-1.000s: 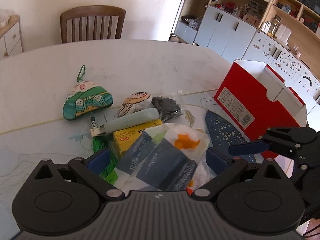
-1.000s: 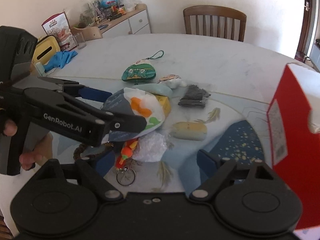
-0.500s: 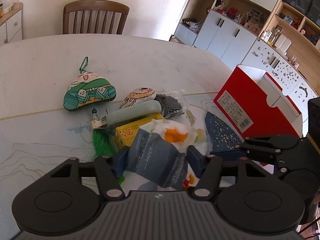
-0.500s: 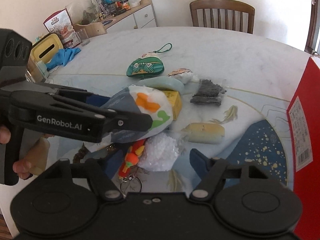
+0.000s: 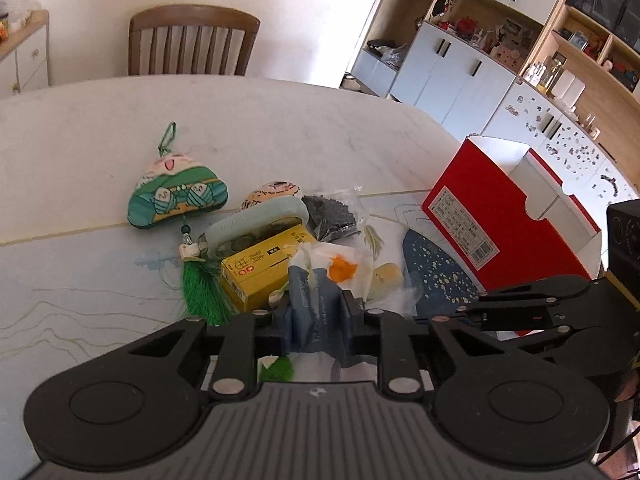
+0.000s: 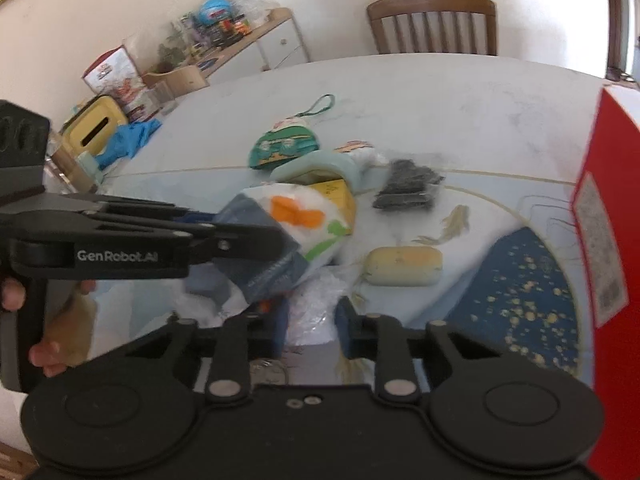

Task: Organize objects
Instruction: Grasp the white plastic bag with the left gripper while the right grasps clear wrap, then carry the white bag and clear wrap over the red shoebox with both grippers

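A soft tissue pack point(image 5: 320, 292), blue-grey and white with orange marks, sits on top of the pile in the middle of the table. My left gripper point(image 5: 318, 312) is closing on it, and its pads press into the pack's sides. In the right wrist view the same pack point(image 6: 296, 216) shows in the left gripper point(image 6: 276, 240), which reaches in from the left. My right gripper point(image 6: 310, 324) is shut on a crinkled clear plastic bag point(image 6: 316, 296) just below the pack. An orange toy and a key ring lie partly hidden under it.
Behind the pack lie a yellow box point(image 5: 260, 268), a mint case point(image 5: 260, 220), a green pouch with a tassel point(image 5: 176, 200), a dark packet point(image 5: 330, 212) and a pale yellow oblong point(image 6: 404, 266). An open red box point(image 5: 508, 224) stands at the right. A chair point(image 5: 192, 44) is behind the table.
Both grippers went from wide open to closed: the left onto the tissue pack, the right onto the plastic bag. Neither hand shifted much.
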Tool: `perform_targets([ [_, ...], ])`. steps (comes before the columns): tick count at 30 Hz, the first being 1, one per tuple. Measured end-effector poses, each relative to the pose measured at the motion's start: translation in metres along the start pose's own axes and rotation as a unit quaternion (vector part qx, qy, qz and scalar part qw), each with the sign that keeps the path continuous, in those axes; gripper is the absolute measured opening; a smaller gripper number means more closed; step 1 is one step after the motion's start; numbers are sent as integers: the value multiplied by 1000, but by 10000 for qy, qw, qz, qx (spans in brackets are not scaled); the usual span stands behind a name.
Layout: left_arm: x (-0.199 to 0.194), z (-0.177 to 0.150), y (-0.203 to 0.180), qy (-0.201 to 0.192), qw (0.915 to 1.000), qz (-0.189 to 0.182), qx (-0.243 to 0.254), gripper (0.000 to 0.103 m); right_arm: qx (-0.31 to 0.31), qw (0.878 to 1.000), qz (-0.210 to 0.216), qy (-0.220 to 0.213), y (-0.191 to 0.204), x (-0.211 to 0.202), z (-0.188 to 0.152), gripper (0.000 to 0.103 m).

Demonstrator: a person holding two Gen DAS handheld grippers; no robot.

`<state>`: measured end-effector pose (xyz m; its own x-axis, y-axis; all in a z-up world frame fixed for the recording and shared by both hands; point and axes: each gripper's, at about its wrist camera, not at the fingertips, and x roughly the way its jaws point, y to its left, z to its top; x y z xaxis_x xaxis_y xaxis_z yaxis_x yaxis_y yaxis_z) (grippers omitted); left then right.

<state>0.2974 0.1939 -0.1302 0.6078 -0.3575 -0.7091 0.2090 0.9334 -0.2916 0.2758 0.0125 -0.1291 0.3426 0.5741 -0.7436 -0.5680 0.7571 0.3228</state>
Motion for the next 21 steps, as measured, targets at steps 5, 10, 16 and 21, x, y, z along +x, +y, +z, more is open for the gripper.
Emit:
perform_targets([
  [5,-10,-3,-11,-145,9999,41,29,18,87,9999,-31,-113,-2,-14,-2,22],
  [10,-25,-3,-27,-288,9996,51,4,18,107,9995,-139,-247,-2,-34,-5,22],
  [16,-46,2,-56,-458,9990,6,-4,18,184,9989,-285,-336,-7,-65,-12,22],
  [21,-60,8,-84,-584,9982,-45,107,18,313,9975,-351,-521,-15,-96,-15,22],
])
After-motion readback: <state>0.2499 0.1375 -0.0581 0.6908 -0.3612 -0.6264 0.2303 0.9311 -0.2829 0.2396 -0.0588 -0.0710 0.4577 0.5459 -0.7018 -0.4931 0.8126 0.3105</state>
